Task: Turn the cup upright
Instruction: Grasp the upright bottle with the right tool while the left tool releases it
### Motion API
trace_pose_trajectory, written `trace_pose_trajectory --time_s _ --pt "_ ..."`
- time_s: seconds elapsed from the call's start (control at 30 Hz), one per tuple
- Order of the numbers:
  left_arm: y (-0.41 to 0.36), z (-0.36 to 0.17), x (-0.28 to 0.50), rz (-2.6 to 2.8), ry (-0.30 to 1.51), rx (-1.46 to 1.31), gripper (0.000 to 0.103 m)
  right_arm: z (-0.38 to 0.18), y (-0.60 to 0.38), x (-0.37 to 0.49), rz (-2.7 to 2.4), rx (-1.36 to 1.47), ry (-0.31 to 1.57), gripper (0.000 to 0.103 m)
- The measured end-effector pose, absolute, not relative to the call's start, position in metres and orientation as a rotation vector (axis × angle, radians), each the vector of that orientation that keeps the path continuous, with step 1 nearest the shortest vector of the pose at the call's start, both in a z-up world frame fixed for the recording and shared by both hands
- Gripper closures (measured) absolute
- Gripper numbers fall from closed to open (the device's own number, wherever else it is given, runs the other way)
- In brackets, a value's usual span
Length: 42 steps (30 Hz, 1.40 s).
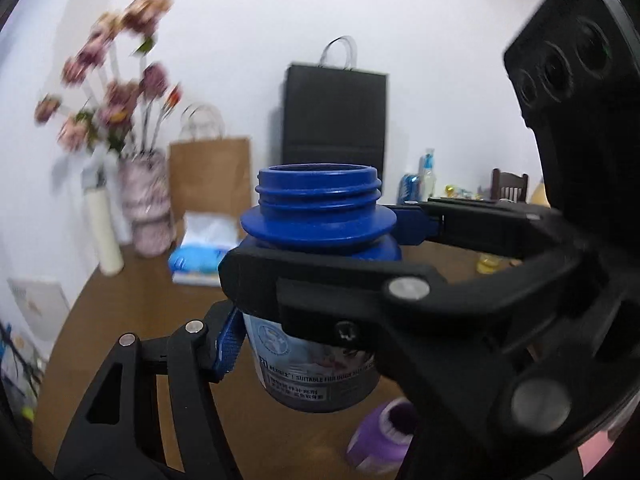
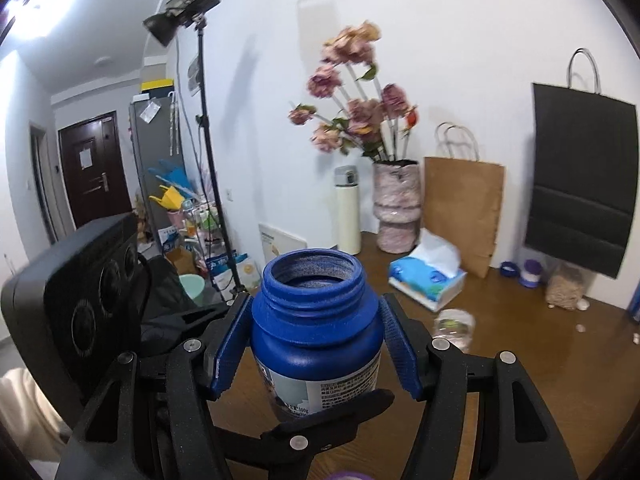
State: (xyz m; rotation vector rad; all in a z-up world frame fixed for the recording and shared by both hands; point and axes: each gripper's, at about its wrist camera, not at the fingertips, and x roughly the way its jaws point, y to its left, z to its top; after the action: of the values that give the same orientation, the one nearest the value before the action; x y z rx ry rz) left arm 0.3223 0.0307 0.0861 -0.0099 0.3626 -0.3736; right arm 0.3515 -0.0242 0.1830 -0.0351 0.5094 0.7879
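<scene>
The cup (image 2: pixel 316 332), a blue plastic jar with a threaded open mouth and a printed label, is held in the air above the brown table (image 2: pixel 520 360), mouth upward and nearly upright. It is judged to be stiff and light, probably empty, because the inside looks bare. The smooth, rounded wall may be slippery, so a hold on the straight body below the shoulder seems safer than one on the narrow neck.

In the right wrist view the right gripper (image 2: pixel 316 346) is set around the body with its blue pads against or very near both sides; a firm grip cannot be confirmed. In the left wrist view the other gripper (image 1: pixel 320 240) is seen crossing the jar from the side, just under the collar, closed on it. The bottom of the jar is clear of the table.
</scene>
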Motion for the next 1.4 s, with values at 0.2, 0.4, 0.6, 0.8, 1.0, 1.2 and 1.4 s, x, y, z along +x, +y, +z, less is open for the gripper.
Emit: trace_pose_trajectory --time_s 0.2,0.4,0.6,0.8,1.0,1.2,1.4 --pt "0.049 0.054 0.331 -0.305 0.432 -0.047 0.043 0.135 -0.006 0.362 0.857 0.048 0.508 0.035" --pt "0.042 0.038 0.312 -0.301 0.423 -0.015 0.043 0.117 0.003 0.361 0.844 0.016 0.571 0.035" --pt "0.030 0.020 0.289 -0.365 0.487 0.051 0.043 0.094 0.008 0.321 0.774 -0.083 0.567 0.033" --pt "0.030 0.004 0.300 -0.349 0.568 0.005 0.043 0.071 -0.001 0.333 0.757 -0.034 0.610 0.033" --pt "0.023 0.002 0.292 -0.365 0.579 -0.014 0.043 0.073 -0.007 0.321 0.759 -0.095 0.613 0.033" --pt "0.006 -0.004 0.287 -0.396 0.629 -0.048 0.024 0.069 -0.023 0.307 0.724 -0.156 0.636 0.034" --pt "-0.001 -0.010 0.279 -0.408 0.691 -0.030 0.021 0.064 -0.047 0.305 0.587 -0.283 0.619 0.034"
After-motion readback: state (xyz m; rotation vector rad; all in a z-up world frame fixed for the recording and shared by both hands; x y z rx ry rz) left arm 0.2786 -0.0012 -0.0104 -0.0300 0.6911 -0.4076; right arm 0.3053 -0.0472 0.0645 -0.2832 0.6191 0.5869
